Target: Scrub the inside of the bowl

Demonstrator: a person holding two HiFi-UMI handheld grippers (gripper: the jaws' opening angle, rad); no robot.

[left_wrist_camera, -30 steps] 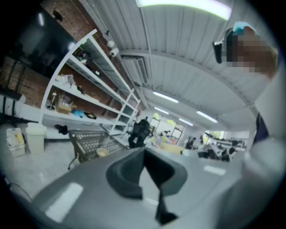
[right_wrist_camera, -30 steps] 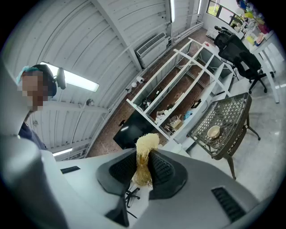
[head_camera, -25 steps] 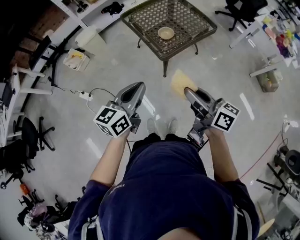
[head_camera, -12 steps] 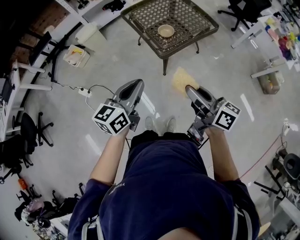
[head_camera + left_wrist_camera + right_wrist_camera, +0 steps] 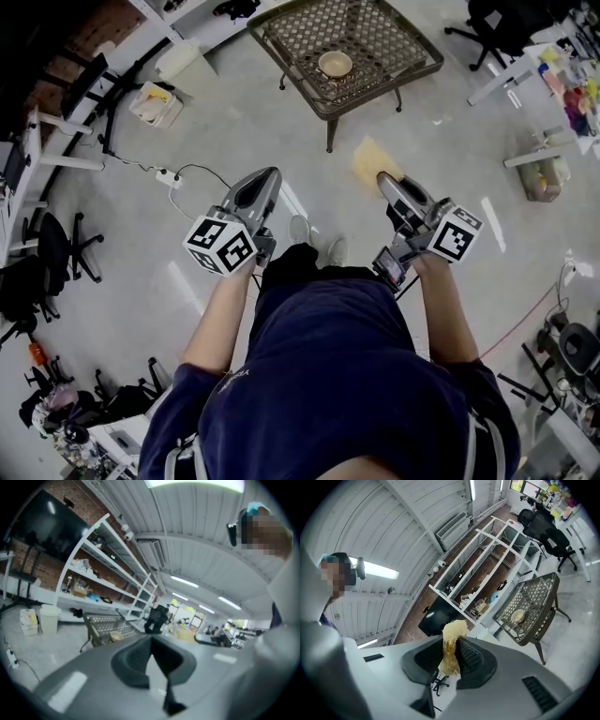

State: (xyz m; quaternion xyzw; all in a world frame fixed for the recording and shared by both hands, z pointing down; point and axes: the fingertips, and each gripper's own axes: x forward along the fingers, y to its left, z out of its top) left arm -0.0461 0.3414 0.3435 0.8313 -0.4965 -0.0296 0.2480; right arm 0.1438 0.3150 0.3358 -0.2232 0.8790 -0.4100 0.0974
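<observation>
Far ahead on the lattice table (image 5: 394, 42), the bowl (image 5: 335, 64), well apart from you, your right gripper (image 5: 384, 180) clamping what seems a yellow scrub pad (image 5: 372, 157), your left gripper (image 5: 269, 175) closed, empty.

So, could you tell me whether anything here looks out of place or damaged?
Nothing looks spilled or broken. The bowl sits upright on the mesh table, and the yellow scrub pad is pinched in the right tool, well short of it. Only a power strip with its cable lies loose on the floor.
</observation>
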